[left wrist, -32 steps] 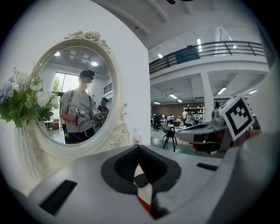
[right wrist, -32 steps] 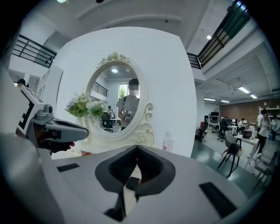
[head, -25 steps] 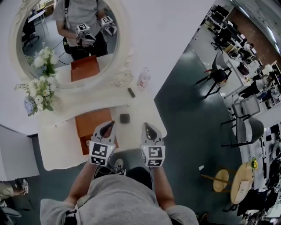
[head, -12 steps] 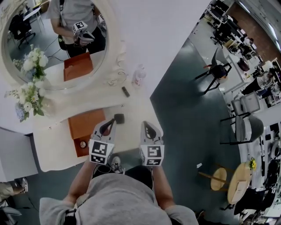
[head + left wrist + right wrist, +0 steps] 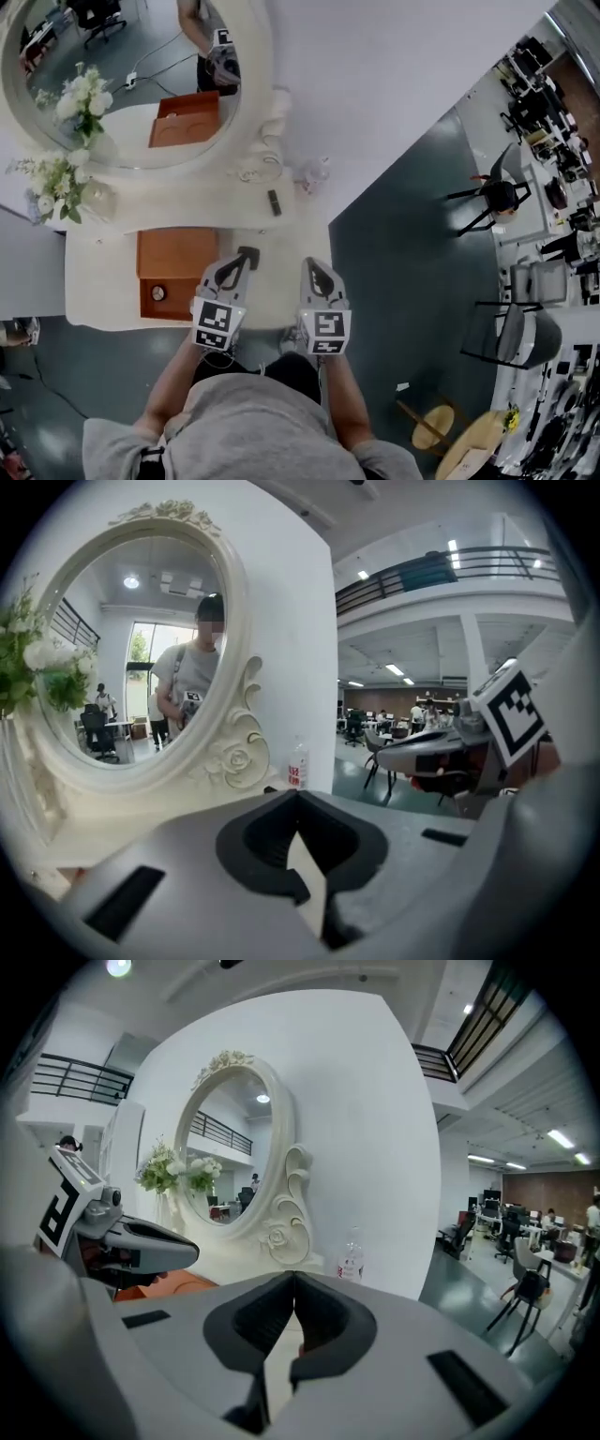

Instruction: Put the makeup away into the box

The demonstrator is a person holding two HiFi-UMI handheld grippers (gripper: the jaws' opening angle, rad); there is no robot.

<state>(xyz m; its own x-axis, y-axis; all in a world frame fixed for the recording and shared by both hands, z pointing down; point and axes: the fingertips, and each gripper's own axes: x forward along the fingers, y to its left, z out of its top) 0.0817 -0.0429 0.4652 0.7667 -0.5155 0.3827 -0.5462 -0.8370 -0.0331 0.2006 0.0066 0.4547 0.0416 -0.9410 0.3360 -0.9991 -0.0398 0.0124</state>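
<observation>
Both the left gripper [image 5: 234, 270] and the right gripper [image 5: 315, 277] are clenched and hold nothing. The left one hides part of a small black square case [image 5: 249, 252] on the white tabletop [image 5: 279, 267], just beside the open orange-brown box [image 5: 178, 255] near the front edge. A round thing [image 5: 157, 293] inside the box is too small to identify. An oval white-framed mirror [image 5: 141, 56] stands at the back edge, and grey floor [image 5: 394, 281] lies beyond the right edge.

You face a white counter [image 5: 98, 281] and a big mirror [image 5: 141, 56] by a white wall [image 5: 394, 75]. The floor [image 5: 403, 281] is dark.
</observation>
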